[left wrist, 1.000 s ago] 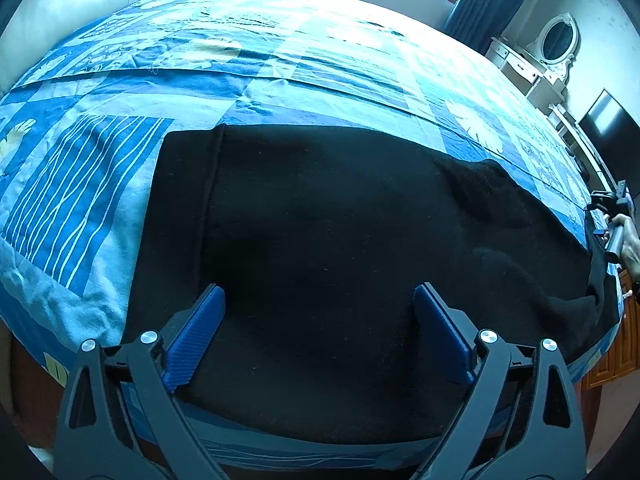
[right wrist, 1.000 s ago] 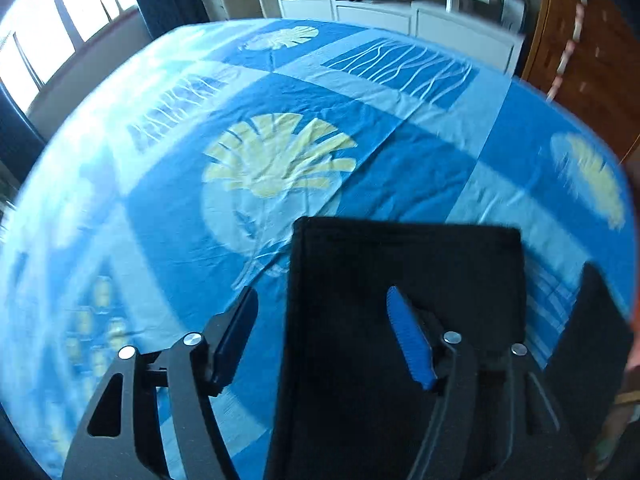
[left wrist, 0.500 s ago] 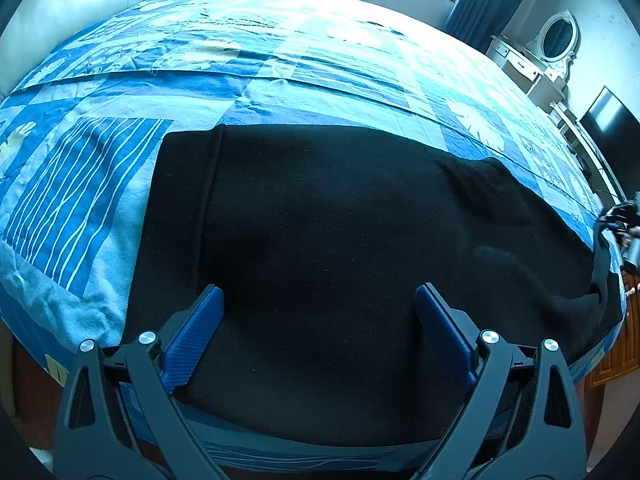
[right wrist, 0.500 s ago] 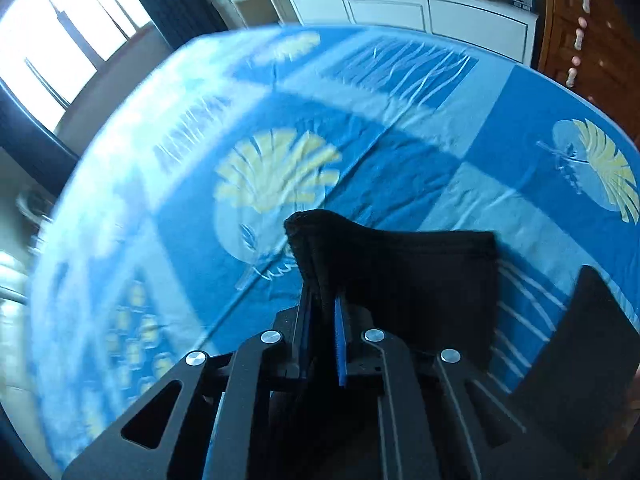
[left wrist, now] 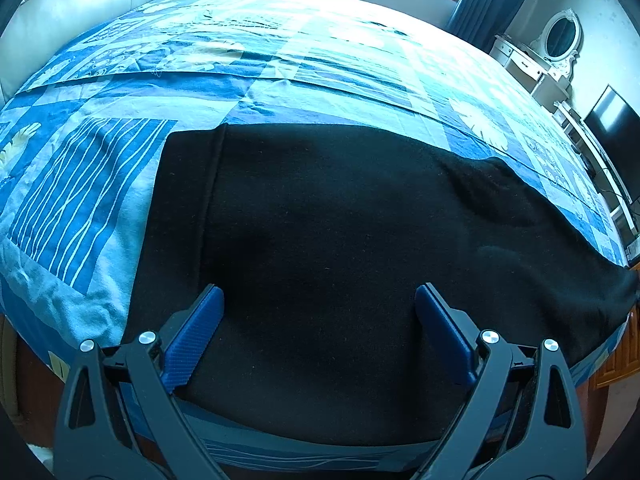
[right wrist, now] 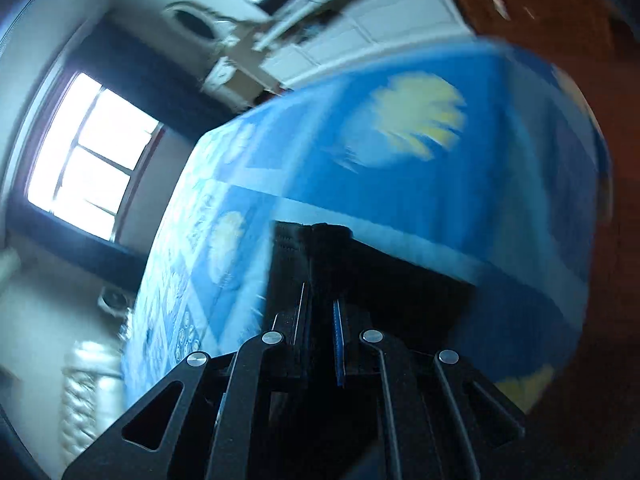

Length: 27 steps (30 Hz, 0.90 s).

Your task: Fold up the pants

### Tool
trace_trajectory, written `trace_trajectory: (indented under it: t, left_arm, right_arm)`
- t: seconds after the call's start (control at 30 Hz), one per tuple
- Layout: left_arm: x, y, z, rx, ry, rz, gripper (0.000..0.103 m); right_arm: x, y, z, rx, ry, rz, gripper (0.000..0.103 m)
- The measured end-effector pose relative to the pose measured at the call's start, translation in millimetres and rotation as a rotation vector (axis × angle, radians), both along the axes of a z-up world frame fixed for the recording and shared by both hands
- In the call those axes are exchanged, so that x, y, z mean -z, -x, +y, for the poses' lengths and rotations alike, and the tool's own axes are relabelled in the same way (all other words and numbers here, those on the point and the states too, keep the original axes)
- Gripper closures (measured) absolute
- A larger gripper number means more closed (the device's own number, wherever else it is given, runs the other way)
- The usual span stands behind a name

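Note:
Black pants (left wrist: 340, 232) lie spread flat on the blue patterned bedspread (left wrist: 280, 60), with the waistband at the left and the legs running off to the right edge. My left gripper (left wrist: 318, 320) is open and hovers low over the near part of the pants. My right gripper (right wrist: 320, 312) is shut on the hem end of the pants (right wrist: 304, 248) and holds it lifted off the bed. The right wrist view is tilted and blurred.
A pale headboard (left wrist: 100, 4) stands at the far left. A white dresser with an oval mirror (left wrist: 560, 36) and a dark TV screen (left wrist: 616, 120) stand at the right. A window (right wrist: 92, 152) and wooden furniture (right wrist: 560, 0) show in the right wrist view.
My right gripper closed on the pants hem, lifted it off the bed and tilted sharply. It has left the left wrist view. My left gripper has barely moved.

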<state>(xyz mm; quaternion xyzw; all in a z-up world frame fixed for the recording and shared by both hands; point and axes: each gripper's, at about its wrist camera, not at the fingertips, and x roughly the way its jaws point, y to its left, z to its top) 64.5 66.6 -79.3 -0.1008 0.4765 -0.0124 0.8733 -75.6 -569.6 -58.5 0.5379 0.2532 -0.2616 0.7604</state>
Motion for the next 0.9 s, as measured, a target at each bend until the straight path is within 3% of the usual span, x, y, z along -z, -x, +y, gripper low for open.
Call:
trace_trajectory:
  t: [0.2,0.23,0.27,0.3,0.43,0.5,0.53,0.67,0.9]
  left_arm:
    - [-0.1,0.4,-0.5,-0.007,-0.006,0.0,0.007]
    - [-0.1,0.6,-0.1,-0.008,-0.005,0.0,0.007]
    - [-0.2,0.9,-0.1,-0.009,-0.005,-0.001,0.007]
    - [-0.1,1.1,-0.3,-0.01,-0.006,-0.001,0.007]
    - [-0.1,1.0,-0.4,-0.013,-0.01,-0.001,0.007]
    - [-0.1,1.3,-0.9,-0.014,-0.011,-0.002,0.007]
    - [0.0,1.3,-1.0,-0.014,-0.012,-0.002,0.007]
    - [0.1,1.4,-1.0,-0.014,-0.011,-0.002,0.007]
    - [0.0,1.9,-1.6,-0.011,-0.013,-0.003,0.007]
  right_arm:
    - [39.8,7.2,-4.6,0.056,-0.15,-0.099,0.091]
    - [41.3,9.1,-6.9,0.069,-0.168,-0.128,0.086]
    - [41.9,9.3,-7.7,0.08,-0.18,-0.148,0.072]
    - [40.9,8.8,-8.3,0.09,-0.186,-0.172,0.068]
    - [36.2,-2.9,-10.1,0.064,-0.171,-0.147,0.063]
    - [28.9,-10.1,-10.1,0.034,-0.125,-0.107,0.08]
    - [23.7,-12.3,-11.0,0.018,-0.1,-0.09,0.097]
    - [18.3,-6.1,-15.1,0.008,-0.065,-0.067,0.097]
    - [41.6,4.1,-22.7,0.035,-0.088,-0.065,0.098]
